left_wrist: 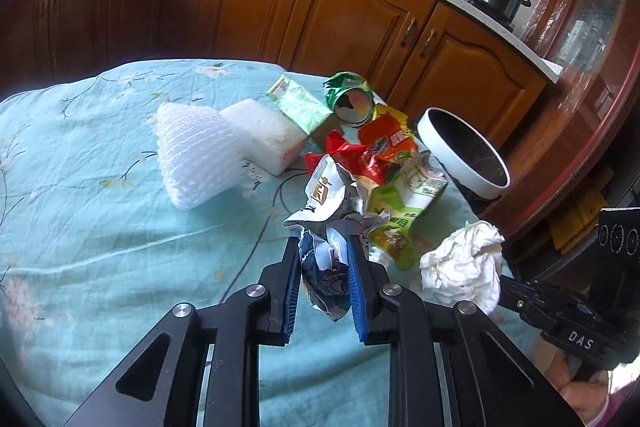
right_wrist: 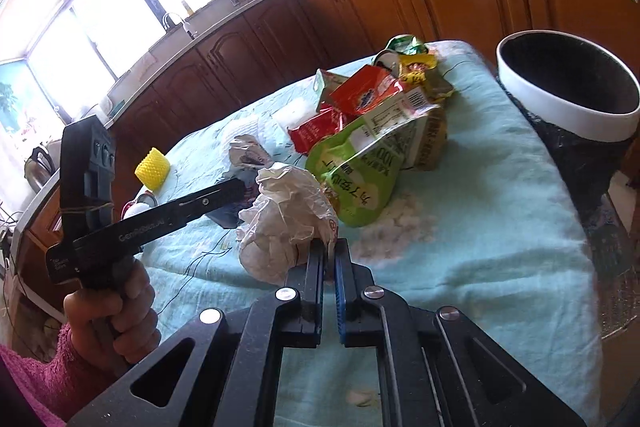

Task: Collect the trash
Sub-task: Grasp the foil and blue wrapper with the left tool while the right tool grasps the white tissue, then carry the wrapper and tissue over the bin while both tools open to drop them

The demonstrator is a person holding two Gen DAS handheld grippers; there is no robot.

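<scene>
— Silver-and-white crumpled wrapper [left_wrist: 326, 267]: who has it?

— The left gripper [left_wrist: 324, 247]. Its blue-padded jaws are drawn narrow and press the wrapper from both sides. The wrapper's long axis runs away from the camera, along the fingers, and its printed end points out past the fingertips toward the pile of packets.

— And the other hand?

— The right gripper [right_wrist: 329, 251] has its jaws nearly together, pinching an edge of the white crumpled plastic bag [right_wrist: 286, 223]. The wad bulges up and to the left of the fingertips; it is too rounded to have a clear long axis.

— Where is all this?

— Over the table [left_wrist: 100, 207], which is covered in a pale teal floral cloth. The white bag sits to the right of the wrapper in the left wrist view.

— Count the rest for me.

— One bin [left_wrist: 464, 151], white-rimmed and dark inside, at the table's far right edge. One green can [left_wrist: 352, 99] on its side, its open mouth facing the camera. One white foam block [left_wrist: 264, 137] and one white foam net sleeve [left_wrist: 196, 155], touching, left of the pile. One yellow foam net [right_wrist: 153, 169], seen from the right wrist. One large green pouch [right_wrist: 356, 171] lies on the red and orange packets; I cannot count those reliably.

— The person?

— A left hand [right_wrist: 120, 311] with a pink sleeve grips the left tool's handle.
</scene>
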